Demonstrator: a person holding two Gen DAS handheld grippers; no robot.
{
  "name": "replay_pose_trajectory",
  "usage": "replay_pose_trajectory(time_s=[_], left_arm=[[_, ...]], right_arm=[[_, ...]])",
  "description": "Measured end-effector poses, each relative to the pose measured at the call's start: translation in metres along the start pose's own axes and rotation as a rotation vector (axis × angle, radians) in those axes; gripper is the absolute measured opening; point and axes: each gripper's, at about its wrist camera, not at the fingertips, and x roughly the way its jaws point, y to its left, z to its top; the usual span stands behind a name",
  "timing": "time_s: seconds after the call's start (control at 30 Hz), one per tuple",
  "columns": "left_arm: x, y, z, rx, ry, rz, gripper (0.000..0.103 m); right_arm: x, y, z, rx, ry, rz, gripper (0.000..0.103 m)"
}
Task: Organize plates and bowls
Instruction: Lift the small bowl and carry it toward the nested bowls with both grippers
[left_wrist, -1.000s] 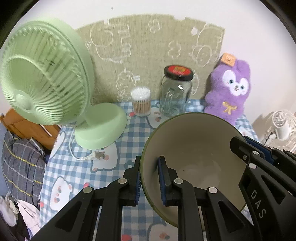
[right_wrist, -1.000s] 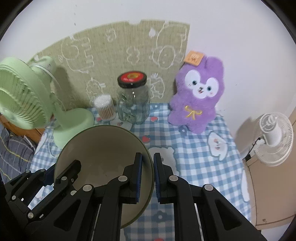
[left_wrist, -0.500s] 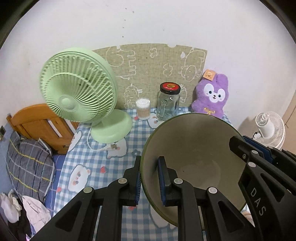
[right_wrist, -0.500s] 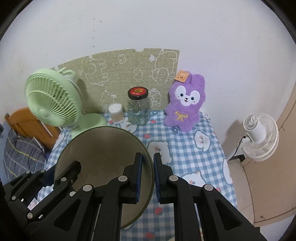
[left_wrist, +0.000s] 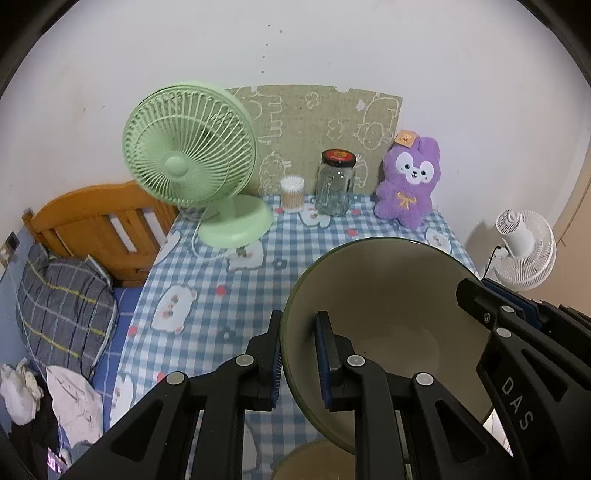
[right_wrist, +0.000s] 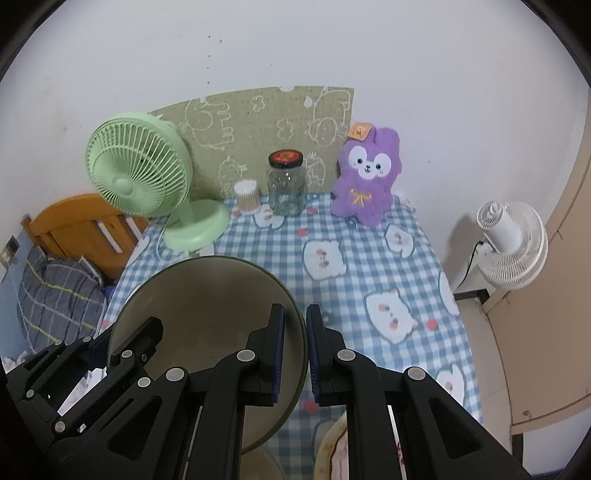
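Checked cloth covers the bench (left_wrist: 236, 280) against a white wall. Left gripper (left_wrist: 298, 354) and right gripper (right_wrist: 294, 350) are each clamped nearly shut on opposite rims of one bowl (left_wrist: 388, 295), held above the bench.

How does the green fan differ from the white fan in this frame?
The green fan stands on the checked tablecloth beside the cotton swab jar; the white fan sits off the table, to its right. The green fan looks larger, the white fan smaller. Both have round grilles.
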Motion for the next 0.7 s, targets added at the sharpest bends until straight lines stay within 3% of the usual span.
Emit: replay_pose_trajectory(time_s=[0.7], left_arm=[[-0.013,0.005,-0.085,-0.002,0.074,0.012,0.014]], right_arm=[[-0.011,0.008,-0.089,0.019,0.092,0.0,0.015]])
